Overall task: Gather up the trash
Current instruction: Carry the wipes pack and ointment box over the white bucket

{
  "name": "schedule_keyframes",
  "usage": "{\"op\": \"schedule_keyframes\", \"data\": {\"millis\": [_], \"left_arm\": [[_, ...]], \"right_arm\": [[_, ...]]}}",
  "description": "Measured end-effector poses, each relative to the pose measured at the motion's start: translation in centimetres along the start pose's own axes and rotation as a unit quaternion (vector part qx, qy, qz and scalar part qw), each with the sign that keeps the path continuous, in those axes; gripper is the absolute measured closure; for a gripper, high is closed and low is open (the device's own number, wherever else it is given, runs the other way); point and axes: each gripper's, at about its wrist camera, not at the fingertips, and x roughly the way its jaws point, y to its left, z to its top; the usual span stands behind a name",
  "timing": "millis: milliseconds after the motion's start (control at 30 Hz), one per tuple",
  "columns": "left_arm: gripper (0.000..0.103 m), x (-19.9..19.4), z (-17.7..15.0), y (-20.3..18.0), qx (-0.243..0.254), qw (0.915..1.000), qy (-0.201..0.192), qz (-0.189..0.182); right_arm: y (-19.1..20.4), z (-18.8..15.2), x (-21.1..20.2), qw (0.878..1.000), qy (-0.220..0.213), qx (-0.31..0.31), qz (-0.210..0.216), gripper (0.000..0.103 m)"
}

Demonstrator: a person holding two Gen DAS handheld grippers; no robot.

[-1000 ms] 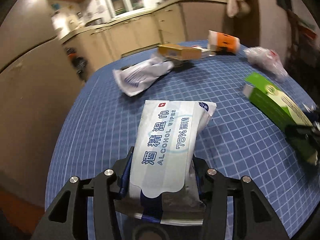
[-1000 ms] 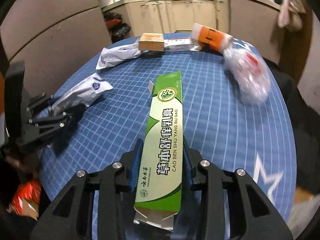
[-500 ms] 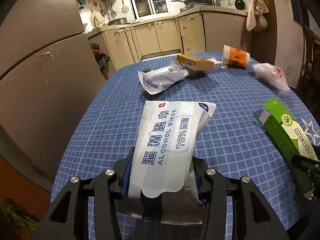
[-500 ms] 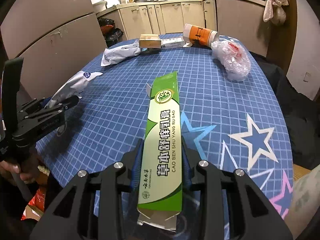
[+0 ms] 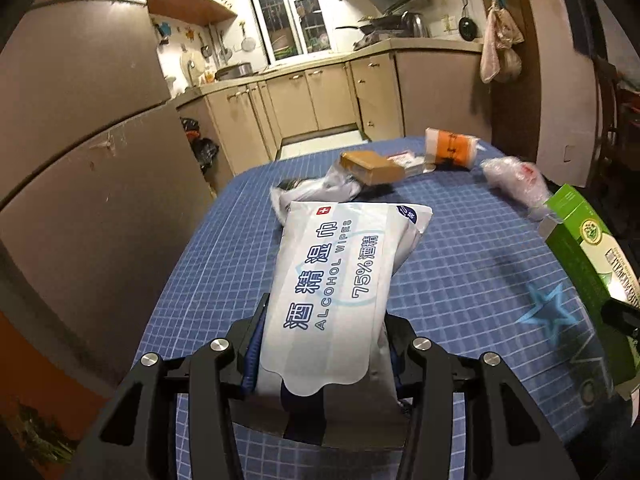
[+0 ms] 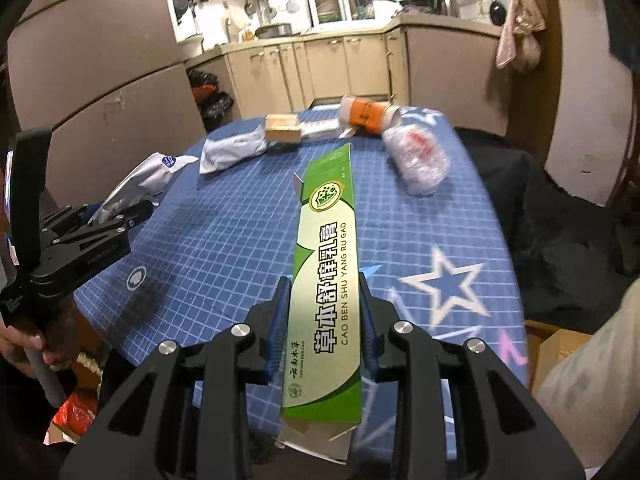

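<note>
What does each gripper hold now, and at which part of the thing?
The left gripper holds the alcohol wipes pack by its near end. The right gripper holds the green carton across its near half, jaws closing on its sides.

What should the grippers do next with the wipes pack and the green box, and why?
Probably carry both off the table toward a bin, which isn't in view. The left gripper holds the wipes pack, the right gripper is closing on the green box, both lifted clear.
</note>
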Motion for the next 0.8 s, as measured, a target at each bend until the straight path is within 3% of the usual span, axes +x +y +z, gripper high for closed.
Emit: {"op": "schedule_keyframes", "data": {"millis": [400,800], "left_arm": [[0.055,-4.1,3.6,-8.2,0.054,0.9945,-0.06,-0.067],[0.055,-8.3,6.1,-21.4,0.14,0.9707,-0.104,-0.165]], "right_arm": [[-6.0,-0.5,-7.9,0.994,-0.063,0.046,-0.08,0.075],[-13.7,-2.8,-15.4,0.97,-0.113,0.112,-0.182,0.075]]}}
